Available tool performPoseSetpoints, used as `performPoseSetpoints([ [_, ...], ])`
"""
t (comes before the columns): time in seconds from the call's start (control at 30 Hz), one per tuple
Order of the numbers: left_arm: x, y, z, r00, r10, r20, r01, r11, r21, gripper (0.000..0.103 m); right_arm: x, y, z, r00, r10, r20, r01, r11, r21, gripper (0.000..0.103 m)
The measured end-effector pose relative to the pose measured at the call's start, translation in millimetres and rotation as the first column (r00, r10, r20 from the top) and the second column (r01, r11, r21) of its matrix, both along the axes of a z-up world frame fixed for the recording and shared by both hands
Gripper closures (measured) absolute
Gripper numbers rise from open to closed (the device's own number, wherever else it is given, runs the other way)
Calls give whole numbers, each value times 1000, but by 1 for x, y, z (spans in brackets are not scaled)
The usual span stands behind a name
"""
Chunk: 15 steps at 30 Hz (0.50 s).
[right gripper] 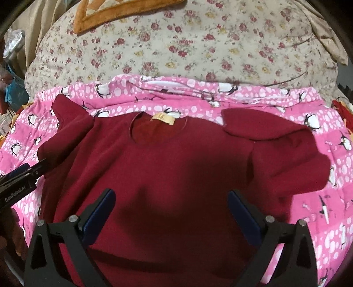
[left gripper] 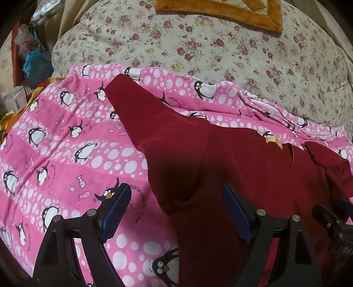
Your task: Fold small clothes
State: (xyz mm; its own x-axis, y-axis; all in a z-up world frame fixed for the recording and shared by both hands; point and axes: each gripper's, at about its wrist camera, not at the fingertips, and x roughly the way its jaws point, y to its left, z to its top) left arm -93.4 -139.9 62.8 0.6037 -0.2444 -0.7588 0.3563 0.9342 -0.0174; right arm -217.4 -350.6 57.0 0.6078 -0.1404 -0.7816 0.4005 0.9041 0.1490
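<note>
A dark red long-sleeved top lies spread flat on a pink penguin-print blanket, neck and tan label at the far side. Its left sleeve stretches out diagonally; its right sleeve is bent back over itself. My left gripper is open and empty above the top's left side, at the armpit edge. My right gripper is open and empty above the middle of the top's body. The left gripper also shows in the right wrist view at the left edge.
A floral quilt is bunched behind the blanket, with an orange-edged cushion on it. Bags and clutter stand at the far left beside the bed. The pink blanket extends wide to the left of the top.
</note>
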Motion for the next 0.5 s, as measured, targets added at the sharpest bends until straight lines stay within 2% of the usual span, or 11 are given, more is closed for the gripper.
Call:
performPoseSetpoints([
  [0.2, -1, -4, -1, 1000, -7, 11, 7, 1000, 20, 36, 6, 14, -7, 1000, 13, -1, -13, 1000, -9, 0],
  [0.5, -2, -2, 0, 1000, -3, 29, 3, 1000, 22, 36, 6, 16, -18, 999, -47, 15, 47, 999, -15, 0],
])
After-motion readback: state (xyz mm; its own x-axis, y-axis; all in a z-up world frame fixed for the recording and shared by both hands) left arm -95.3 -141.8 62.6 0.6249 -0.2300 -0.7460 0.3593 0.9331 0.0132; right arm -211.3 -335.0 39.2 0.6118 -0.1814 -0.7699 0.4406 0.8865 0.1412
